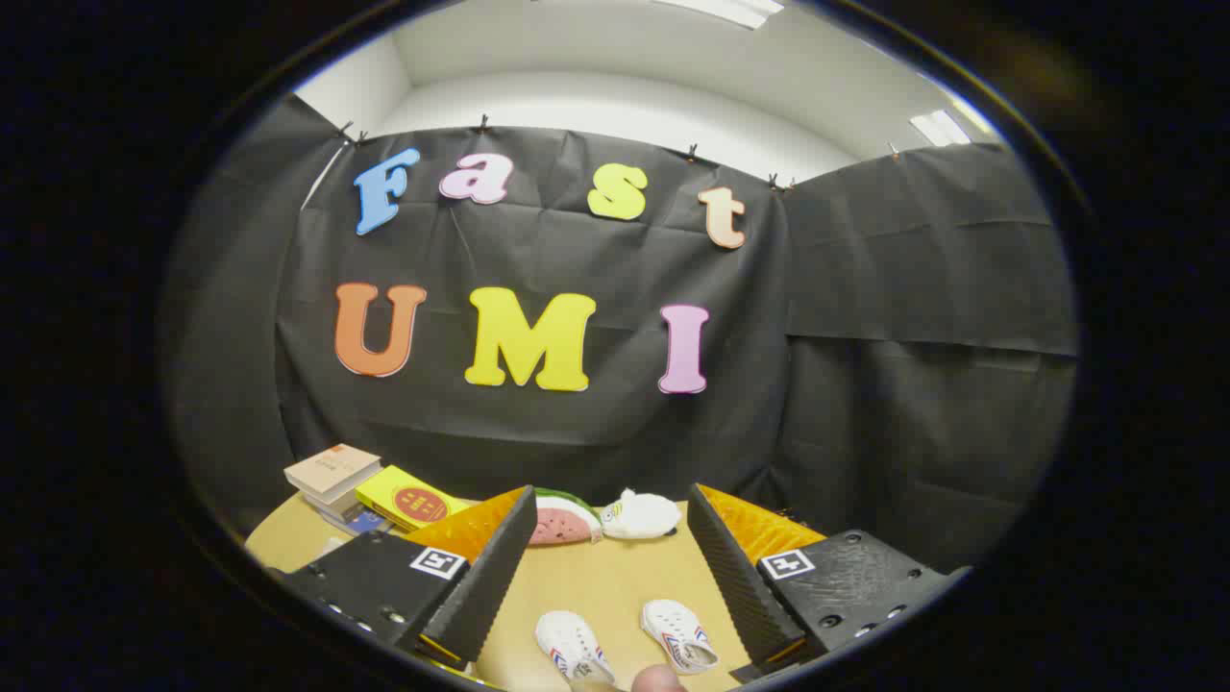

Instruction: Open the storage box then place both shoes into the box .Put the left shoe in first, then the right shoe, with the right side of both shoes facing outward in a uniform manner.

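Jaws [610,577] apart, gripping nothing, hovering above table [596,581]; left shoe [574,649] and right shoe [678,636] side by side between jaws, apart, toes forward, likely staged for pickup | box unseen, step judged: opening pending | books [336,476], watermelon toy [565,519] beyond

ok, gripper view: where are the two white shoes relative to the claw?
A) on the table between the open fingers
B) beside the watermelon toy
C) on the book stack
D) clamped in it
A: both white shoes lie on the table between the open claw fingers, untouched.
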`<state>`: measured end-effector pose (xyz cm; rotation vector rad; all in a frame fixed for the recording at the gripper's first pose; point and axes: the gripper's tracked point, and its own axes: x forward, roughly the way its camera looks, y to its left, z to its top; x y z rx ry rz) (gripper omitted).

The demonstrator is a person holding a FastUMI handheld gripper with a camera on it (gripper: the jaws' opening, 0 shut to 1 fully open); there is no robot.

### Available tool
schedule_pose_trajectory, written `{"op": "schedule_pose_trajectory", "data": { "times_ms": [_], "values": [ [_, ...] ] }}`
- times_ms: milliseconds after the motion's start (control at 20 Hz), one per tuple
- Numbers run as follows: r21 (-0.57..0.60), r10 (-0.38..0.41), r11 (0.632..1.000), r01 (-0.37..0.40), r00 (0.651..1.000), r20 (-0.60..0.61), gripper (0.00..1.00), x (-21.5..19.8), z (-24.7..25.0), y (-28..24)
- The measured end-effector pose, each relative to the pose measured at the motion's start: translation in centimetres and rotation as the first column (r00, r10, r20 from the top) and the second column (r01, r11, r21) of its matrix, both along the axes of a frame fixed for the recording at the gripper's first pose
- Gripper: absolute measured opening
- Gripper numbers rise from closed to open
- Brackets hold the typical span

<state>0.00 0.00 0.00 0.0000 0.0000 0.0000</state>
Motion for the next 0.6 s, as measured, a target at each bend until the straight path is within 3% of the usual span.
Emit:
{"op": "schedule_pose_trajectory", "data": {
  "times_ms": [600],
  "values": [
    [0.0,0.073,0.997,-0.073,0.997,0.006,0.95,0.4,0.1,1.2]
  ]
}}
